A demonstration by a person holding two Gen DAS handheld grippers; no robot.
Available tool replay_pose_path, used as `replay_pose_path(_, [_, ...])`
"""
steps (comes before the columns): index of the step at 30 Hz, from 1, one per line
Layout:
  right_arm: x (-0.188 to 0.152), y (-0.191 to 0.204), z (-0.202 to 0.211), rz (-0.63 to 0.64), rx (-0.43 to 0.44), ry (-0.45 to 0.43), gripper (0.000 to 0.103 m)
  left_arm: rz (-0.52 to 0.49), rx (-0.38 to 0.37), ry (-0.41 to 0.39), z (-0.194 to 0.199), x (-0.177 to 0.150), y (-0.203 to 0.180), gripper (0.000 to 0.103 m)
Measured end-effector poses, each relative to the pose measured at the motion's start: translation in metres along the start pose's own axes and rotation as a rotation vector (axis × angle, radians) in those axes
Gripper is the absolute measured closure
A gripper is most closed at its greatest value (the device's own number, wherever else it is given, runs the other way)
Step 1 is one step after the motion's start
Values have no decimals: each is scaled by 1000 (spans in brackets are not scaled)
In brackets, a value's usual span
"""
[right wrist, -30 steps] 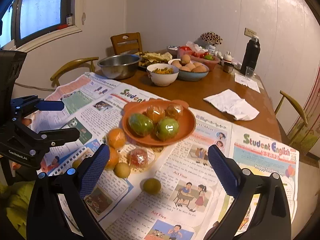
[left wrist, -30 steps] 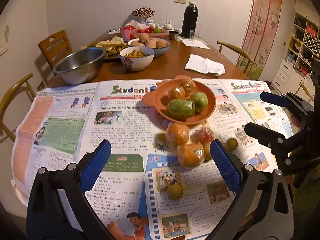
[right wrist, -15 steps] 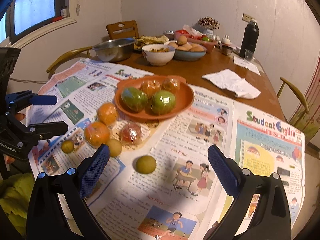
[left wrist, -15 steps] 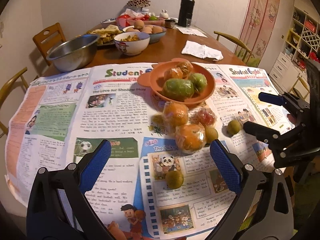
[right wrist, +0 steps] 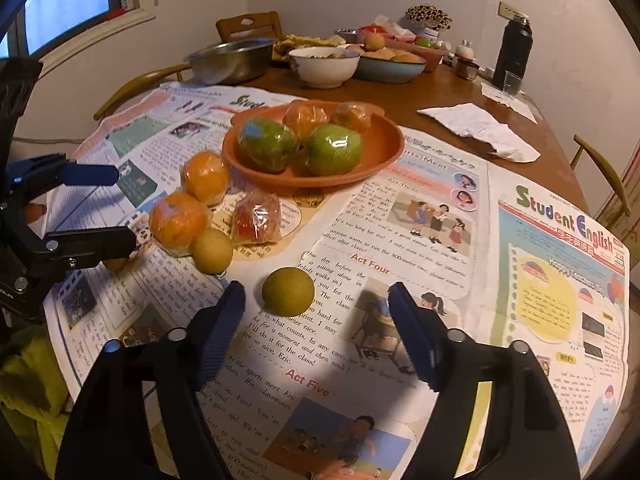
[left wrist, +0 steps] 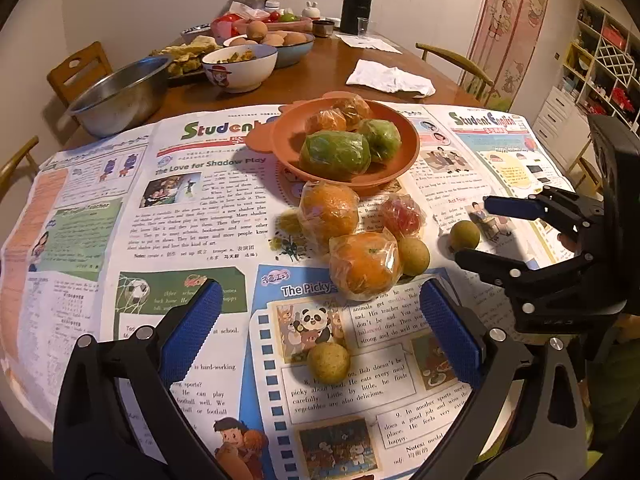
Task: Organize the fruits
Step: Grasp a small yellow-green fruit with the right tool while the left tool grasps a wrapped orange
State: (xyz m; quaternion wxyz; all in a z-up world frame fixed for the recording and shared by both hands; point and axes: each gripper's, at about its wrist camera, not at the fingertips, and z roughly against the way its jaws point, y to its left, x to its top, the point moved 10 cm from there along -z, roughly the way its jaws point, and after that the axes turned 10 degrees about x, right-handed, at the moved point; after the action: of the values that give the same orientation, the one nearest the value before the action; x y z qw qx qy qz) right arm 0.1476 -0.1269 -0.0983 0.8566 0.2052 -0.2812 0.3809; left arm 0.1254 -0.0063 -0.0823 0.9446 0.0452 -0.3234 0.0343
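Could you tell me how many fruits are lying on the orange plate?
4 on the orange plate: two green fruits in front, and two wrapped oranges behind them. Anything smaller behind these could be hidden.

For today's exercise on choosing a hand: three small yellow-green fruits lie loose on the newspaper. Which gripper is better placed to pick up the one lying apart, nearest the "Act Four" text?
Right. The right gripper, jaws open and just narrowing, has that fruit directly ahead.
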Motion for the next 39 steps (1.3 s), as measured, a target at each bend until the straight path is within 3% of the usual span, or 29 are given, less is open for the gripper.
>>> replay_pose_path(2, [0,2,-5,5,16,7,50,-1,-9,10,-4,0,-1,16])
replay_pose_path(9, [3,8,-10,36,47,4,76,-31,-48,30,-14,2,-15,34])
replay_pose_path(12, [3,6,-9,29,54,-1,77,-36,-67,38,-19,3,-19,42])
replay_pose_path(20, [1,-2,-4,0,59,-18,77,-35,-100,50,-26,6,-25,50])
replay_pose_path(25, [2,-4,-3,-5,65,-24,77,-24,-147,60,-29,7,-31,63])
replay_pose_path(39, [7,-9,7,-33,85,-65,77,34,-155,20,-9,11,-13,67])
